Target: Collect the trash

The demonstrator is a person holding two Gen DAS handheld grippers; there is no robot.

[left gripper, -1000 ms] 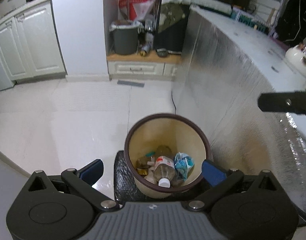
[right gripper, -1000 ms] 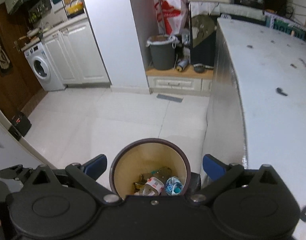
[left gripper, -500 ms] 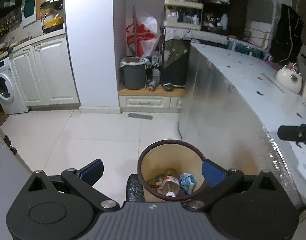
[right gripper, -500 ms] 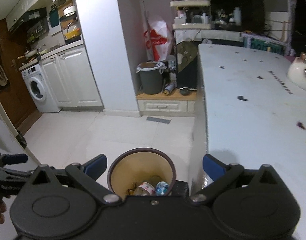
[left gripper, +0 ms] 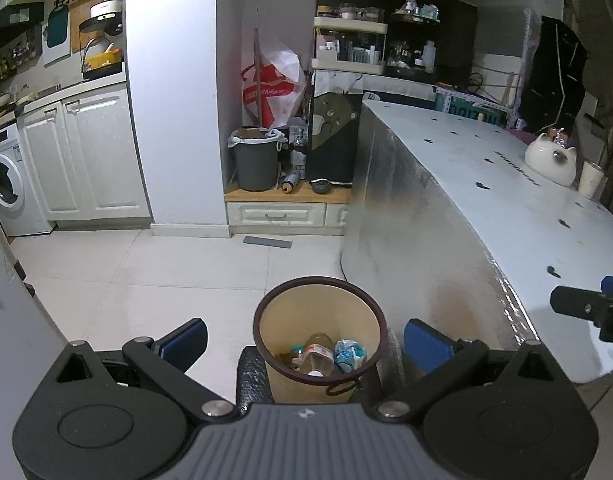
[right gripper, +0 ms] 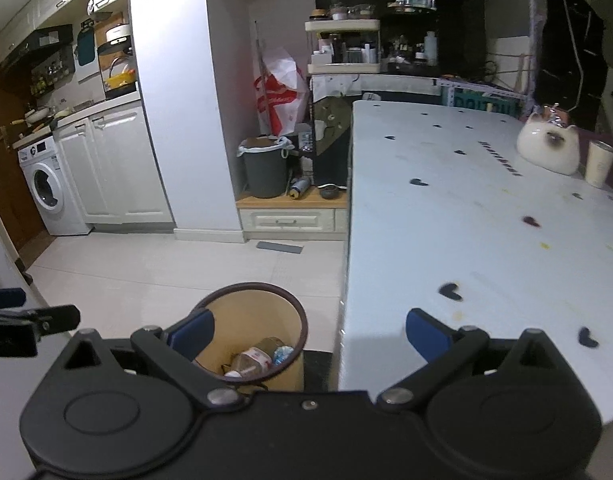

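The little tan bin (left gripper: 320,332) sits on the floor, low down between the two blue finger pads of the left gripper (left gripper: 304,338), and it looks smaller and farther off than it did a second ago, when it nearly filled the space between the fingers. Inside it lie a plastic bottle (left gripper: 316,356) and a crumpled blue wrapper (left gripper: 348,354), so some trash is already in. Both grippers have gone up and back, and now more of the room shows past the fingertips. The left fingers are wide apart and hold nothing. The right gripper (right gripper: 309,332) is also spread wide and empty; its left pad sits over the bin's rim in the picture, and the bin (right gripper: 262,320) is below it, not touched. Past the right fingers is the long white table (right gripper: 466,220), just beside the bin, with a white cat-shaped pot (right gripper: 548,148) and a cup (right gripper: 598,164) at its far end. I think the drop is finished and the hands are now free to look for more trash.
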